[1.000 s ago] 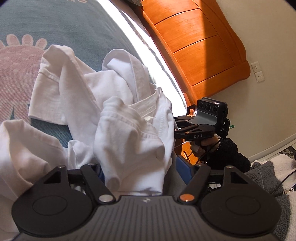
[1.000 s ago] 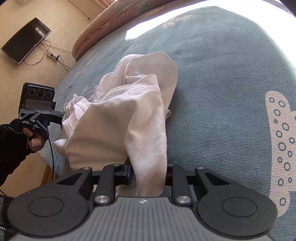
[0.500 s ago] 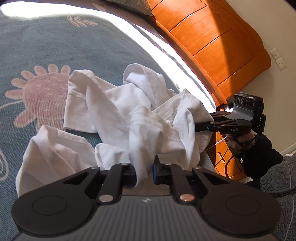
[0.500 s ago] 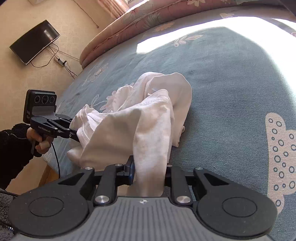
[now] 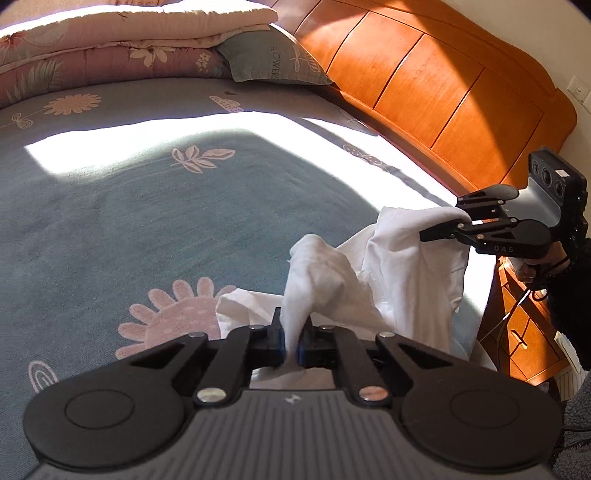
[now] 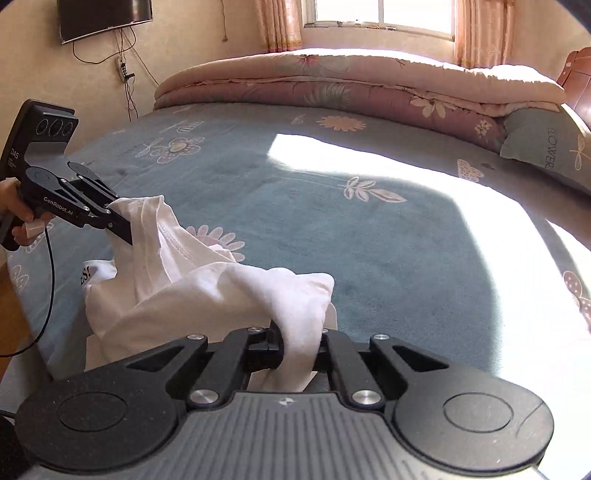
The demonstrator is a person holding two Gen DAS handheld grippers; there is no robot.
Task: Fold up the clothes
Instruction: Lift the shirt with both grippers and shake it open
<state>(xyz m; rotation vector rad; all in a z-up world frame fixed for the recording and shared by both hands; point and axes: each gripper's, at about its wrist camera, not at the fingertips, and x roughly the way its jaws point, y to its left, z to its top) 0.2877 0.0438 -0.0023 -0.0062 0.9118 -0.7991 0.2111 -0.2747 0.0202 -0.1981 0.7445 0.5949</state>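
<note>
Left gripper [image 5: 291, 341] clamps a bunch of the white shirt [image 5: 402, 266]; right gripper [image 6: 299, 349] clamps another bunch. The shirt hangs between them over the bed [image 5: 155, 206] edge, at 5 o'clock in the left view.

Sunlit bed w/ blue floral cover [image 6: 369, 236], orange wood headboard [image 5: 436, 92], window [image 6: 380, 14], wall TV [image 6: 103, 16].

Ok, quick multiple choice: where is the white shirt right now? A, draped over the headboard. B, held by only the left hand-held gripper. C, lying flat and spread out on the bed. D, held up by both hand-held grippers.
D: the left hand-held gripper and the right hand-held gripper are each clamped on a bunch of the white shirt, which hangs between them over the bed.
</note>
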